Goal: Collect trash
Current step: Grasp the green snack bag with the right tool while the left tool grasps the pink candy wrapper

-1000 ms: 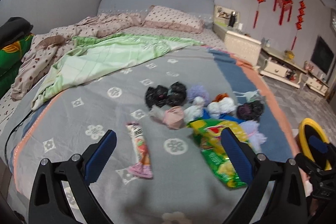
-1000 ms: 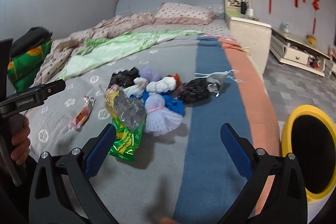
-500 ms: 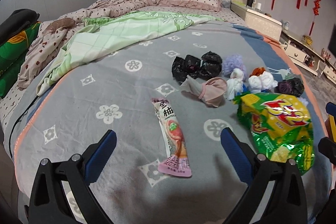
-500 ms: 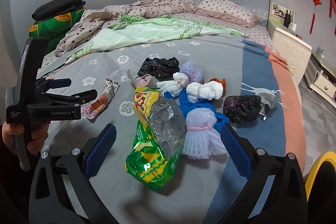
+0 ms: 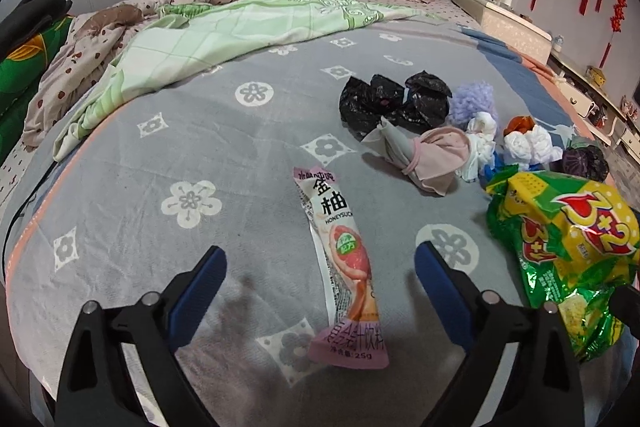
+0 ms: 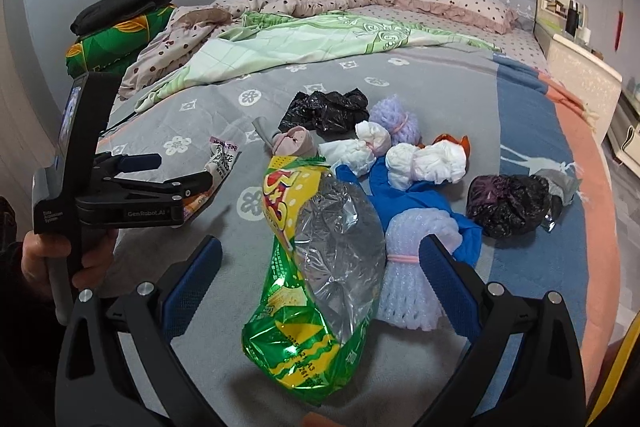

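Note:
A long pink drink sachet (image 5: 340,251) lies flat on the grey bedspread (image 5: 240,155). My left gripper (image 5: 318,259) hovers just over it with a finger on either side; its jaws are closing and the pads stand clear of the sachet. In the right wrist view, the left gripper (image 6: 182,169) is held by a hand at the left, over the sachet (image 6: 222,163). My right gripper (image 6: 320,247) is open and straddles a crumpled green and yellow snack bag (image 6: 316,267), not touching it. The snack bag (image 5: 568,243) lies right of the sachet.
Behind the snack bag sits a pile of balled trash: black bags (image 6: 326,111), white bags (image 6: 424,163), a blue bag (image 6: 404,203), lilac foam netting (image 6: 412,291) and a dark bag (image 6: 508,203). A rumpled green quilt (image 5: 240,31) covers the far bed. A yellow rim (image 6: 614,367) shows bottom right.
Both grippers have come down and closer to the bed. The left now straddles the sachet. The right swung left, away from the yellow bin, to the snack bag.

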`<control>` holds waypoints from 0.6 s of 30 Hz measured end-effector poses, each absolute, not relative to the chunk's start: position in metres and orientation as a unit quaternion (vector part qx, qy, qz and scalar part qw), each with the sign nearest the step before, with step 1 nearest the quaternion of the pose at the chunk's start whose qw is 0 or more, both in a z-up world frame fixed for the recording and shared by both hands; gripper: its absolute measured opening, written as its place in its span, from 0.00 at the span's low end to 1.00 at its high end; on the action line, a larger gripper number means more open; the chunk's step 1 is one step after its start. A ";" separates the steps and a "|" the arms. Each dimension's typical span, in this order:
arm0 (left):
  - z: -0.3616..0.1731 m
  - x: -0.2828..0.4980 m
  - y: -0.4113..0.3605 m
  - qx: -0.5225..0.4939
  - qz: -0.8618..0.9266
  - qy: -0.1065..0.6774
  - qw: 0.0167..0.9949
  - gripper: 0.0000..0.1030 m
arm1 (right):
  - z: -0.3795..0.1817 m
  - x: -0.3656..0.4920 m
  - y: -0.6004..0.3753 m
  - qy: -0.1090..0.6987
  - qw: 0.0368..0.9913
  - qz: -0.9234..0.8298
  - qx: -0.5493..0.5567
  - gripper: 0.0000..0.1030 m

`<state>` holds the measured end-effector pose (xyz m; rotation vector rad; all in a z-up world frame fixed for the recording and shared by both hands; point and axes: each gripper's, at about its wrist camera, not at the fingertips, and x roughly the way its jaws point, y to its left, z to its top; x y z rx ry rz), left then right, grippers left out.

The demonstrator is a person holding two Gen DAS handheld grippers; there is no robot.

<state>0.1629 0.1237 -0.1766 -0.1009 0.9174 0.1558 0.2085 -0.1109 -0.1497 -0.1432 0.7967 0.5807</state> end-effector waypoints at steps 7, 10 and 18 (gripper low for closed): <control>-0.187 0.173 0.122 -0.055 0.079 0.451 0.887 0.72 | -0.165 0.217 -0.108 0.392 0.871 0.286 -0.078 0.73; -0.193 0.178 0.116 -0.048 0.072 0.457 0.885 0.60 | -0.169 0.217 -0.106 0.390 0.871 0.287 -0.088 0.64; -0.199 0.181 0.108 -0.050 0.051 0.461 0.885 0.33 | -0.180 0.225 -0.111 0.410 0.861 0.288 -0.080 0.33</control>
